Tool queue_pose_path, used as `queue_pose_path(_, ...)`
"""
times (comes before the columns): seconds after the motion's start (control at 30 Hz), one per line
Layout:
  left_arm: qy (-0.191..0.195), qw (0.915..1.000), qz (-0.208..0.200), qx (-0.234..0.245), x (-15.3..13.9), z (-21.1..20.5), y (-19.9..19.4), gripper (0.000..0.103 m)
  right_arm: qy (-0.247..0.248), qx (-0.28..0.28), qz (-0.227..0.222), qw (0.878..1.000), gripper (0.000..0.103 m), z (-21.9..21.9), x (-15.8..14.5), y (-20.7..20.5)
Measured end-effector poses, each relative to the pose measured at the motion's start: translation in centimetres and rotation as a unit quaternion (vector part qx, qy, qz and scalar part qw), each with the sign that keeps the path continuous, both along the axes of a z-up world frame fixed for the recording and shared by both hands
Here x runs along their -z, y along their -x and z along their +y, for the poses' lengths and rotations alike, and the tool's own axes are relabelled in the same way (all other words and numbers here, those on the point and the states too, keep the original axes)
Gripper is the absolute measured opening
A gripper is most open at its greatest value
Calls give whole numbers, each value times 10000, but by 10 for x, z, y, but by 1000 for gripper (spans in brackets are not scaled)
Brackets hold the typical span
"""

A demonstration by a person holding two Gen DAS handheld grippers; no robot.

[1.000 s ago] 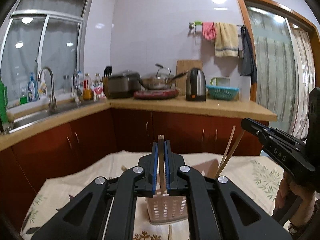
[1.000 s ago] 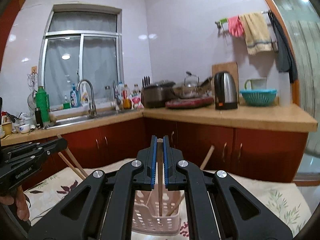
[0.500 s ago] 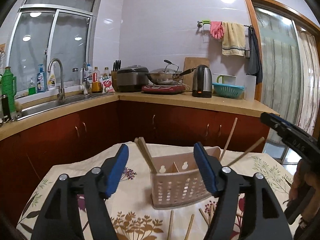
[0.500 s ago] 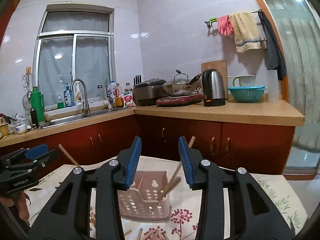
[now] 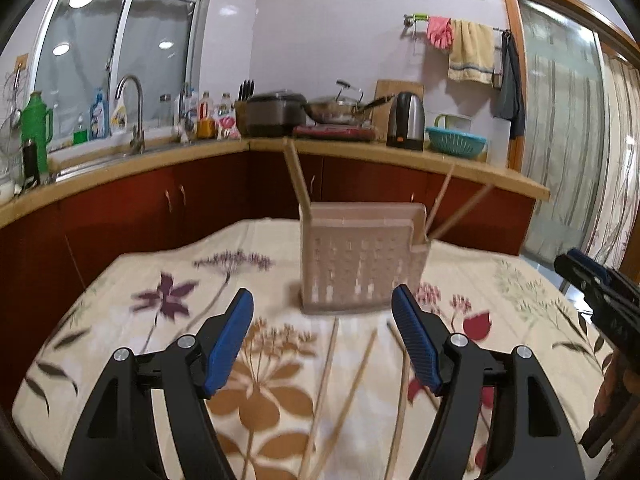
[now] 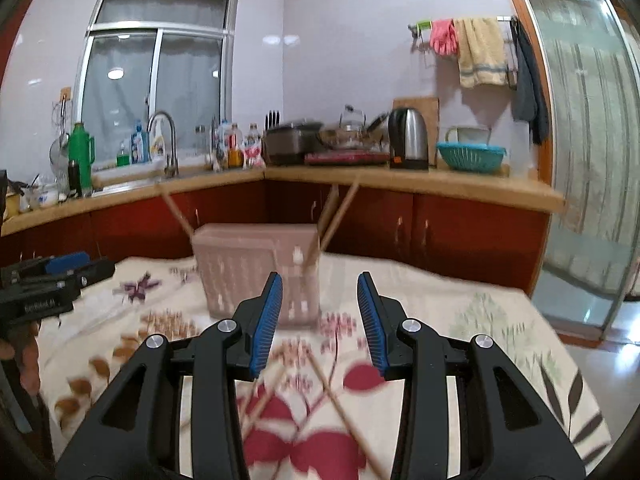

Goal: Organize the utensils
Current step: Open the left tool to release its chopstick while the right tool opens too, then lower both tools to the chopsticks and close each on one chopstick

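Observation:
A pink slotted utensil basket stands upright on the floral tablecloth. One wooden chopstick leans out of its left end and two chopsticks out of its right compartment. Several loose chopsticks lie flat on the cloth in front of it. My left gripper is open, short of the basket and above the loose sticks, with nothing between its pads. My right gripper is also open and empty, facing the basket from the right; more loose chopsticks lie under it.
Behind the table runs a counter over red cabinets, with a sink tap, bottles, a rice cooker, a wok and a kettle. A sliding glass door is at the right. A hand holds the left gripper.
Both grippers were shut on a chopstick above the basket. They opened, the sticks dropped into the basket, and both grippers drew back and lower over the tablecloth.

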State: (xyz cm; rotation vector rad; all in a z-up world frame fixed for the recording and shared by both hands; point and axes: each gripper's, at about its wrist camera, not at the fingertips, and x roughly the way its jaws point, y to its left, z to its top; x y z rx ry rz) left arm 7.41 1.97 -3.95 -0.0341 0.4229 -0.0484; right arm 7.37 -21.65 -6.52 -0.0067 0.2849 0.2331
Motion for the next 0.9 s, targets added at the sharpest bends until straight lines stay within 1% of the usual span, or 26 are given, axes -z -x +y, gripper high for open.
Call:
queue_pose_path(0.13, -25, 9999, 168, -5, 19, -4, 15, 70, -24, 98, 264, 9996, 38, -11, 26, 17)
queue_pose_path(0.3, -138, 9993, 339, 15, 39, -11, 29, 70, 27, 242, 559, 9981, 38, -25, 52, 25)
queue_pose_path(0.63, -265, 9970, 711, 152, 72, -24, 38, 70, 87, 562, 1215, 9910, 37, -46, 98, 24)
queue_pose_path(0.8, -275, 9957, 861, 222, 84, -30, 38, 70, 121, 689, 1452, 9869, 36, -53, 113, 22)
queue_pose_path(0.83, -286, 9953, 889, 239, 86, -31, 38, 70, 130, 702, 1487, 9863, 36, -53, 116, 22)
queue_pose_path(0.9, -306, 9948, 936, 269, 91, -34, 37, 70, 165, 693, 1568, 9851, 29, -53, 119, 20)
